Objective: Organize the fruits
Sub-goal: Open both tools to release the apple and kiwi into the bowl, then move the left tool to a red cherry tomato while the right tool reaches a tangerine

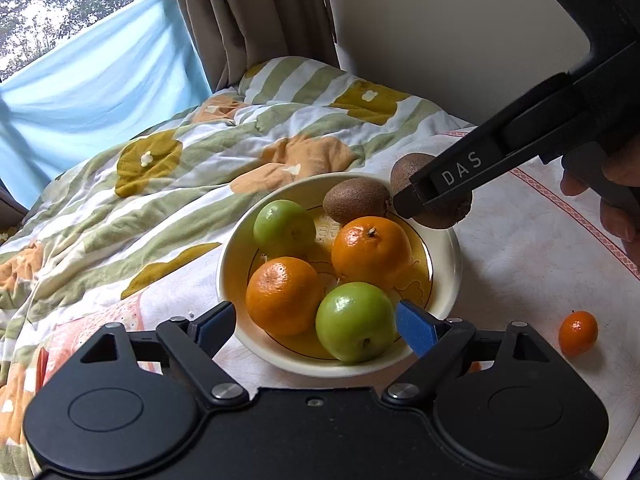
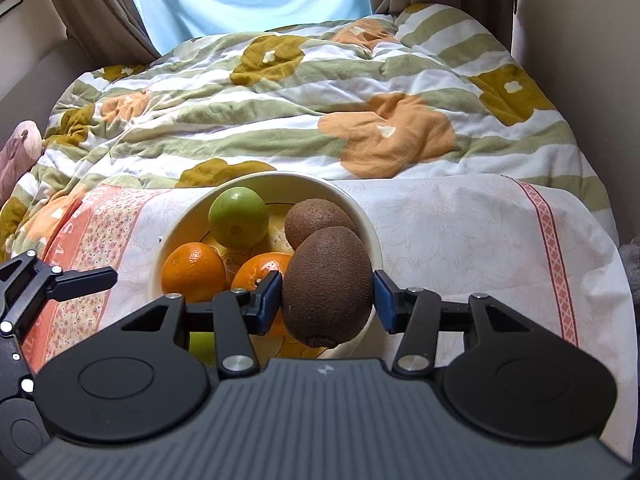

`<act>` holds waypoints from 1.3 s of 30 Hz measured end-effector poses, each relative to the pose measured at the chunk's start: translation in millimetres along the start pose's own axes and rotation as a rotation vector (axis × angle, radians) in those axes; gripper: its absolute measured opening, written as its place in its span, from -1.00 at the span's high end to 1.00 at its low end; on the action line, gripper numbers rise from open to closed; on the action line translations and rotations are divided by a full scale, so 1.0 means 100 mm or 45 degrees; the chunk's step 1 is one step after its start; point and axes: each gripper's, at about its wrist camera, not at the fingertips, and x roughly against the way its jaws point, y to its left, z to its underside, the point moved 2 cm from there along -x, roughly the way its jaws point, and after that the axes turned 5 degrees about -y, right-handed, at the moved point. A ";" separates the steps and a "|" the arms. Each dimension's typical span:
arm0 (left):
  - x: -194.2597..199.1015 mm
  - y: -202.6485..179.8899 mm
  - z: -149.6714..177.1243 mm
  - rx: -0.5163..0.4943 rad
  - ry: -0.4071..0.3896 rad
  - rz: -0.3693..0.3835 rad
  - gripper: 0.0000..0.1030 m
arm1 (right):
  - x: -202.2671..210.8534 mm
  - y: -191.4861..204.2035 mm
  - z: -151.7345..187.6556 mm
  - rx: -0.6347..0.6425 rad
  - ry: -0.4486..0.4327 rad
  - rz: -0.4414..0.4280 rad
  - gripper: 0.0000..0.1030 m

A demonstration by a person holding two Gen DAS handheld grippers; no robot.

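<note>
Your cream bowl (image 1: pixel 232 248) on the bed holds two oranges (image 1: pixel 282 296), two green apples (image 1: pixel 354 322) and one brown kiwi (image 1: pixel 356 202). A second kiwi (image 2: pixel 326 286) hangs upright over its rim. One small orange (image 1: pixel 578 332) lies apart.

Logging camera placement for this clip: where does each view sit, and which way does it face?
Left wrist: sits on the left gripper, looking down over the bowl; open jaws, plus the right gripper and a hand.
Right wrist: sits on the right gripper, facing the bed; jaws shut on a kiwi over the bowl; the left gripper's finger shows.
Shared: bowl, held kiwi, quilt.
</note>
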 end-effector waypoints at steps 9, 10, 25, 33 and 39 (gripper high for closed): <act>0.04 0.09 0.05 0.026 -0.011 -0.006 -0.75 | -0.12 -0.06 0.02 -0.043 -0.010 0.015 -0.27; 0.06 0.09 0.05 0.026 -0.013 -0.010 -0.75 | -0.11 -0.07 0.03 -0.062 -0.027 0.011 -0.26; 0.38 0.10 0.09 0.112 -0.041 -0.099 -0.75 | 0.34 -0.08 0.06 -0.079 -0.131 -0.035 -1.00; 0.76 0.07 0.02 0.186 -0.116 -0.169 -0.75 | 0.84 0.00 0.03 -0.008 -0.180 -0.048 -1.00; 1.12 0.07 0.02 0.266 -0.168 -0.236 -0.77 | 1.28 0.07 0.06 0.039 -0.232 -0.077 -1.00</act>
